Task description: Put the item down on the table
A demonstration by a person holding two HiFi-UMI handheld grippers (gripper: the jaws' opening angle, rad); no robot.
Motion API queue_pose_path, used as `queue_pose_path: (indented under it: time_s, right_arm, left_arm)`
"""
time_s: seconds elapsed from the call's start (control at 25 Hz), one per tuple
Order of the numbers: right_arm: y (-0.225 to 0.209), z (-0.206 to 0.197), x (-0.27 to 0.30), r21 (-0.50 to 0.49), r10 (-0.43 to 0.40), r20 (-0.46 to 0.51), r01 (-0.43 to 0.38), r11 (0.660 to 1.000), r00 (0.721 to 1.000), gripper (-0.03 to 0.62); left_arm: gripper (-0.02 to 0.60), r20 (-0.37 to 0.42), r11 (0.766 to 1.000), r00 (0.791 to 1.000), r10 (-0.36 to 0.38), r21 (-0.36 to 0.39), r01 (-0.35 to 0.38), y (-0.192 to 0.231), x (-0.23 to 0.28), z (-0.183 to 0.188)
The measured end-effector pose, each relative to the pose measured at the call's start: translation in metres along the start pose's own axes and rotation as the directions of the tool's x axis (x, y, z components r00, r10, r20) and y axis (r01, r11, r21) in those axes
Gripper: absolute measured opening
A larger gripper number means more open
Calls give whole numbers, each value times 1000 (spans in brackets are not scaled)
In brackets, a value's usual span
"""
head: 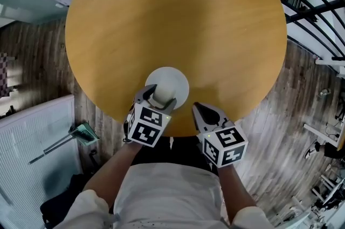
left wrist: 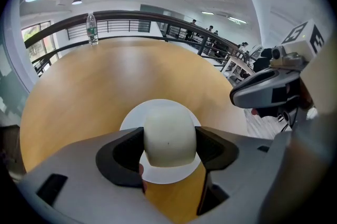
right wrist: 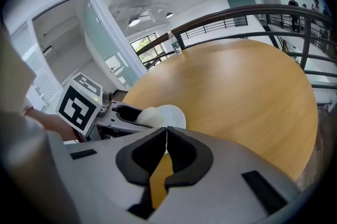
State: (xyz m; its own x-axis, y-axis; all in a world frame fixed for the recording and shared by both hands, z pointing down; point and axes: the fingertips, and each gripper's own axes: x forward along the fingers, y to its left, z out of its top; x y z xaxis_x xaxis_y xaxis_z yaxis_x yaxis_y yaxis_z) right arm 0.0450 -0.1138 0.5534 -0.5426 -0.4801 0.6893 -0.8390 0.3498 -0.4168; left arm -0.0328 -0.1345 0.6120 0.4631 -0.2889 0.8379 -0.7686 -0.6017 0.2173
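A cream rounded item [left wrist: 169, 136], like a small upturned cup, sits clamped between the jaws of my left gripper [head: 160, 96]. It hangs just over a white saucer [head: 175, 80] that lies near the front edge of the round wooden table [head: 178, 23]. Whether the item touches the saucer I cannot tell. In the right gripper view the item [right wrist: 148, 116] and saucer [right wrist: 175, 115] show at left. My right gripper [head: 200, 111] hovers over the table's front edge to the right, shut with nothing in it; its jaws meet at the tips [right wrist: 166, 131].
A clear water bottle [left wrist: 92, 29] stands at the table's far edge. Black railings [head: 318, 1] run past the table at right. A white radiator-like panel [head: 32, 163] and a green-headed tool [head: 81, 133] stand on the wooden floor at left.
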Motion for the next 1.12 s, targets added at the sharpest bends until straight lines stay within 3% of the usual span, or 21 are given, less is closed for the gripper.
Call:
queue_pose_path:
  time_s: [0.64,1.12]
  right_arm:
    - [-4,-3,4,16,7,-9,-7,1000,1000,26]
    - [-8,-7,4,32,6,-13,-5,999,1000,25]
  left_arm:
    - [318,-101,993,995,11,116,1,0,22,-9]
    - [318,-138,991,990,26,132,-8,3,31,-12]
